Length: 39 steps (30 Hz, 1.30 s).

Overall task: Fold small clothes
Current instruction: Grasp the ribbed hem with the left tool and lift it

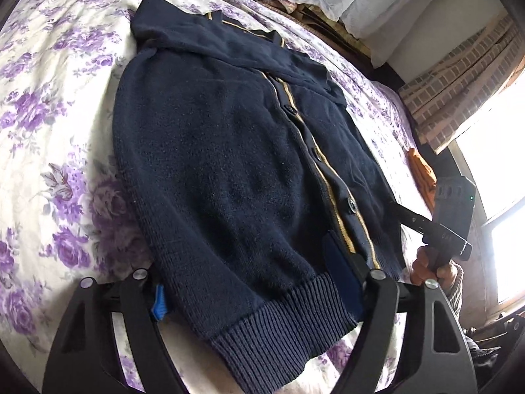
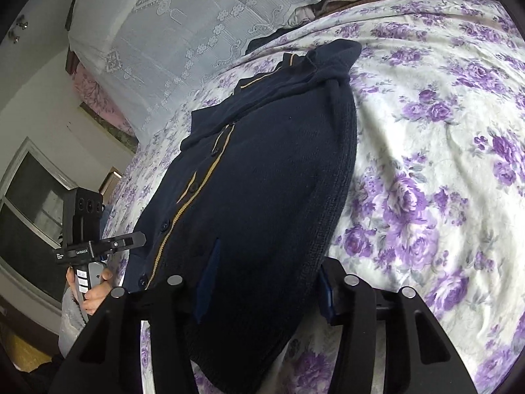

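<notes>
A small navy knit cardigan (image 1: 223, 164) with a tan button strip lies on the flowered bed, sleeves folded across its upper part; it also shows in the right wrist view (image 2: 262, 180). My left gripper (image 1: 252, 282) is open, its blue-padded fingers (image 1: 341, 275) standing either side of the ribbed hem. My right gripper (image 2: 262, 289) is open too, its fingers (image 2: 205, 289) straddling the hem's other corner. Each gripper also appears in the other's view: the right one (image 1: 443, 226) and the left one (image 2: 98, 249), both hand-held.
The bed carries a white sheet with purple flowers (image 2: 426, 164). A lace-covered pile (image 2: 183, 26) sits at the bed's head. A bright window with a checked curtain (image 1: 459, 75) is beyond the bed. An orange cloth (image 1: 421, 170) lies by the bed's edge.
</notes>
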{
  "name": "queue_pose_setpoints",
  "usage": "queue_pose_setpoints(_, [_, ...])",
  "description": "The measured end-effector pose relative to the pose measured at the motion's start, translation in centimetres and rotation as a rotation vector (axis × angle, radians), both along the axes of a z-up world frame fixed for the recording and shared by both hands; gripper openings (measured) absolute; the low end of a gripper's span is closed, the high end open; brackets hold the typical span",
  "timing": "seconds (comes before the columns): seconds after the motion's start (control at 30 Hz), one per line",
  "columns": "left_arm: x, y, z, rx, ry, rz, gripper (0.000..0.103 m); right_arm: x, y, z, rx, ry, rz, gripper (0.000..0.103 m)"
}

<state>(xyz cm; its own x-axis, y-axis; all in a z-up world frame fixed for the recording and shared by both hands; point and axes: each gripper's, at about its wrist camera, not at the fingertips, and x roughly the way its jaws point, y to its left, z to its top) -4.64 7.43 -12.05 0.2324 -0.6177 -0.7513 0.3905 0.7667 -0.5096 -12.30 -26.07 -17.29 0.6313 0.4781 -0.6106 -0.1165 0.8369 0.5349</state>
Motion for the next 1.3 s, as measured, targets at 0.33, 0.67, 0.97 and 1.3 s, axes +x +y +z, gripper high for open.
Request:
queue_pose_setpoints(0.33, [-0.6, 0.2, 0.0, 0.037, -0.016, 0.009, 0.039, -1.3, 0.8, 0.2, -0.032, -0.024, 0.051, 0.023])
queue_pose_setpoints(0.67, [-1.8, -2.0, 0.2, 0.121, -0.088, -0.043, 0.061, -0.6, 1.0, 0.0, -0.018, -0.019, 0.041, 0.012])
queue_pose_setpoints(0.97, [-2.7, 0.3, 1.9, 0.005, -0.129, 0.010, 0.015, -1.7, 0.4, 0.8, -0.013, -0.082, 0.026, 0.009])
queue_pose_setpoints(1.3, [-4.7, 2.0, 2.8, -0.055, -0.155, 0.023, 0.010, -3.2, -0.4, 1.4, 0.089, -0.124, 0.038, 0.008])
